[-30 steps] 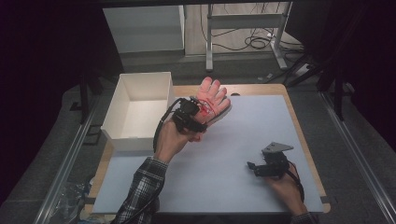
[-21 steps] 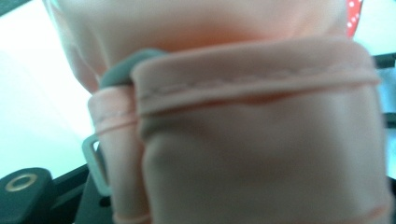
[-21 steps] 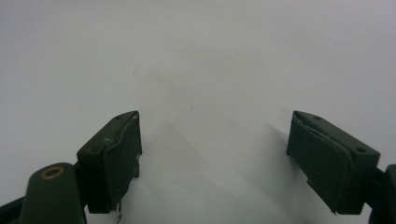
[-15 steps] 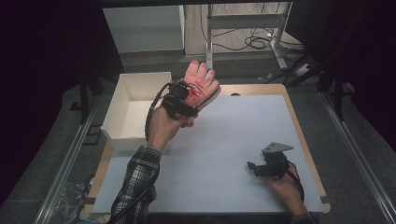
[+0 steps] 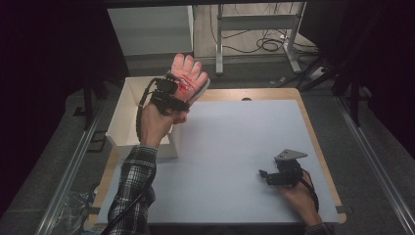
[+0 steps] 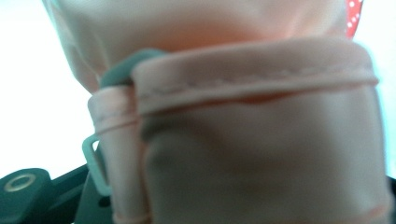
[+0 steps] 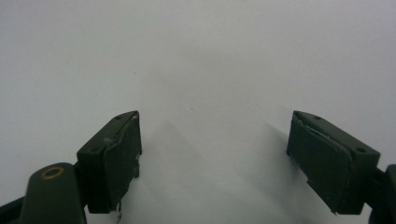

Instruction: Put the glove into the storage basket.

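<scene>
1. Pink glove [image 5: 188, 76] is clamped at its cuff in the left tool [image 5: 169, 95], hanging right over the white box [image 5: 128, 105].
2. I'd let go only once it's well inside the walls.
3. Right tool [image 5: 279, 175] sits spread and empty on the table [image 5: 235, 147].

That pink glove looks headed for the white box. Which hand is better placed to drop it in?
Probably the left: its gripper holds the glove above the box; the right gripper rests open, far across the table.

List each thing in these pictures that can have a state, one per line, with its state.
Glove: held up off the table, over the box's edge, fingers pointing up.
Box: open at the top; contents cannot be told.
Left gripper: shut on the glove's cuff.
Right gripper: open, holding nothing, low at the white mat.
</scene>
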`<state>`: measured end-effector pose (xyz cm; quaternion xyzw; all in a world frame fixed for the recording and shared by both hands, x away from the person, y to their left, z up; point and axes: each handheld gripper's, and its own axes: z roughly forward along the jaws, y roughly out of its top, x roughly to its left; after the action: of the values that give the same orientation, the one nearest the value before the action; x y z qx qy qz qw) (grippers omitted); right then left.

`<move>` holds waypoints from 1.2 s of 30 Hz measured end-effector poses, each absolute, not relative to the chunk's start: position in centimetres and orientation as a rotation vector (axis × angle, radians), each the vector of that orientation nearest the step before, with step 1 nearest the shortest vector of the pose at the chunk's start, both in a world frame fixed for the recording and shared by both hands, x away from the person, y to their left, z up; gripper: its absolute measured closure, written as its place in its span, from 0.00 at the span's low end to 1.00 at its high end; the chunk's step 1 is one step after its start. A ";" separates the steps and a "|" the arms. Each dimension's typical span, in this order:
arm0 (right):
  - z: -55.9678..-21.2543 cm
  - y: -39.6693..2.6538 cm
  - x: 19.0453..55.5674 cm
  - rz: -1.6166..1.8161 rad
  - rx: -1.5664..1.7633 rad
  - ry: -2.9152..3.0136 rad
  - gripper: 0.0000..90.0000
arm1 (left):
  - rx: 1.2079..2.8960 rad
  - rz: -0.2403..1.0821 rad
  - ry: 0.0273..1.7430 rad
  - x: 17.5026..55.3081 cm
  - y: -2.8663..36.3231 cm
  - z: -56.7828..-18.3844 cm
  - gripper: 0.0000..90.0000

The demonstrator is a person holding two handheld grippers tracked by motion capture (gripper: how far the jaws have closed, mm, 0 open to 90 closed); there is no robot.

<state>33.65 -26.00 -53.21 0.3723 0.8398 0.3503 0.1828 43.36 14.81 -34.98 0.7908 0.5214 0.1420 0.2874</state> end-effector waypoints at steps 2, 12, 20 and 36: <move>-53.2 -26.0 33.7 0.988 1.049 2.369 0.20 | 2.095 0.390 1.414 43.4 15.5 -34.9 0.54; -53.2 -26.0 33.7 0.988 1.050 2.370 0.20 | 2.037 0.431 1.528 43.3 18.6 -35.5 0.54; -53.2 -26.0 33.6 0.988 1.050 2.370 0.20 | 1.989 0.455 1.620 43.3 21.3 -37.0 0.54; -53.2 -26.0 33.7 0.987 1.048 2.369 0.20 | 1.931 0.445 1.742 44.4 22.9 -42.6 0.53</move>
<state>33.65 -26.00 -53.21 0.3718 0.8400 0.3499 0.1837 44.39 22.89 -42.61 0.7088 0.6395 0.1632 0.2492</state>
